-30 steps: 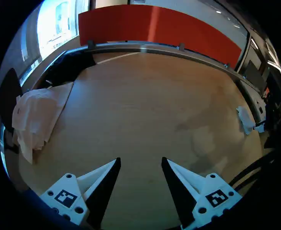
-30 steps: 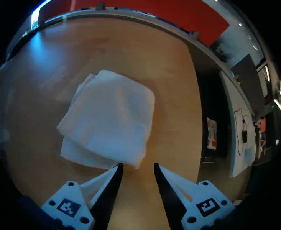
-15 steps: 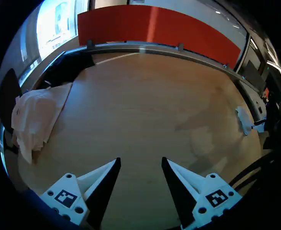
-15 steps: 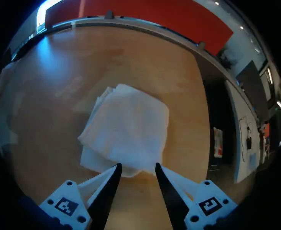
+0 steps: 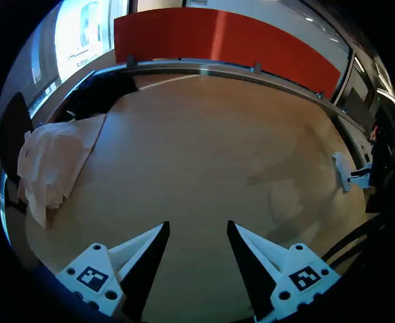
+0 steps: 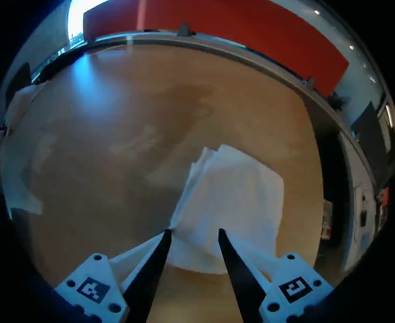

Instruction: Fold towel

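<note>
- Left tool (image 5: 197,226): fingers apart, above bare wooden bench (image 5: 208,140).
- Right tool (image 6: 194,232): fingers apart, straddling near edge of folded white towel (image 6: 235,199) lying on bench.
- Crumpled cloth pile (image 5: 46,161) at bench edge.

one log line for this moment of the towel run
task: fold towel | left gripper: open, above table | right gripper: open, straddling near edge of folded towel | cloth pile: at table edge
</note>
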### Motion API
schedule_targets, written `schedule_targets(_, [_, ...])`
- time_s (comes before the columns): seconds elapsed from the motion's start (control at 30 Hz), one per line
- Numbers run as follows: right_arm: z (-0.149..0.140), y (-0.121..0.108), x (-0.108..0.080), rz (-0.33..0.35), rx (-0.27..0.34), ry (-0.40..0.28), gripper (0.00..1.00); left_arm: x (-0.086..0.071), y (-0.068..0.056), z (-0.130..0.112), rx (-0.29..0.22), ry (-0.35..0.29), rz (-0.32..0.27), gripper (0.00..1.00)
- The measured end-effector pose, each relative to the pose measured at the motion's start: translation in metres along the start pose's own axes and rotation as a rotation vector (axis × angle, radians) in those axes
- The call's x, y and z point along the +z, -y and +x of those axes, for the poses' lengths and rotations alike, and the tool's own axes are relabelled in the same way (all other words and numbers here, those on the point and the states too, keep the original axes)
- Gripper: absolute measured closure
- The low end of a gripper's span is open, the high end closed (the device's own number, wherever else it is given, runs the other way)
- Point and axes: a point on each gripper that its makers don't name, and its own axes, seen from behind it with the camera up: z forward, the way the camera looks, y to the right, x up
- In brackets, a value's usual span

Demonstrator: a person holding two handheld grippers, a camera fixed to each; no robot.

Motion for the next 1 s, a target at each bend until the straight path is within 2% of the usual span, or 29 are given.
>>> schedule_targets(0.1, [0.001,0.008,0.004,0.013,-0.011,0.002,0.36,-0.001,0.001,-0.001,-0.002,0.0,0.002,0.22])
schedule_targets(0.17, [0.001,0.011,0.006,0.018,-0.019,0.009,0.41,-0.001,0.002,-0.001,-0.003,-0.001,0.003,0.22])
schedule_targets(0.43, [0.0,0.014,0.01,0.027,-0.027,0.018,0.75,-0.001,0.004,-0.002,-0.008,0.001,0.005,0.22])
schedule_targets(0.57, [0.002,0.016,0.008,0.041,-0.024,0.013,0.87,0.0,0.004,-0.001,-0.006,-0.001,0.005,0.22])
schedule_targets(0.67, [0.002,0.018,0.006,0.055,-0.022,0.011,0.91,0.0,0.003,0.0,-0.004,-0.002,0.004,0.22])
schedule_targets(1.0, [0.0,0.021,0.0,0.088,-0.012,0.011,0.92,0.001,0.001,0.001,-0.002,-0.003,0.002,0.22])
